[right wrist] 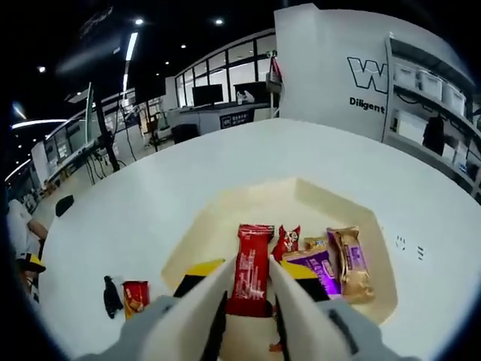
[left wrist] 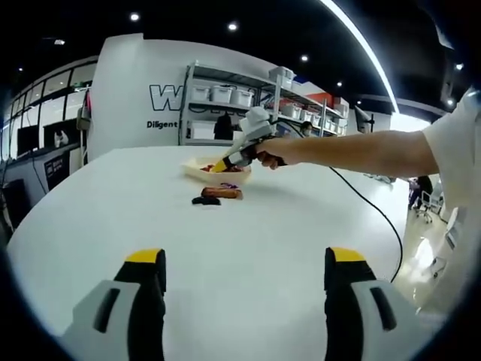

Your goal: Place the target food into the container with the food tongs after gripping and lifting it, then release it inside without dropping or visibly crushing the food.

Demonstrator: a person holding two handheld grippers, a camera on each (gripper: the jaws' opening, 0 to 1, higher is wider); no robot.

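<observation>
**Red snack bar over the container, held by the right gripper**

The right gripper (right wrist: 246, 289) pinches a red snack bar (right wrist: 251, 271) above the cream container (right wrist: 225, 218), beside purple packets (right wrist: 331, 267). The left gripper (left wrist: 244, 271) hangs spread above the white table (left wrist: 113, 195), near its front edge. An orange packet (right wrist: 135, 295) lies outside the container.

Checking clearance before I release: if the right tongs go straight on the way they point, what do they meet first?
Most likely the red snack packet lying in the cream container, right ahead of the right tongs. Depth is unclear; they may already touch it.
</observation>
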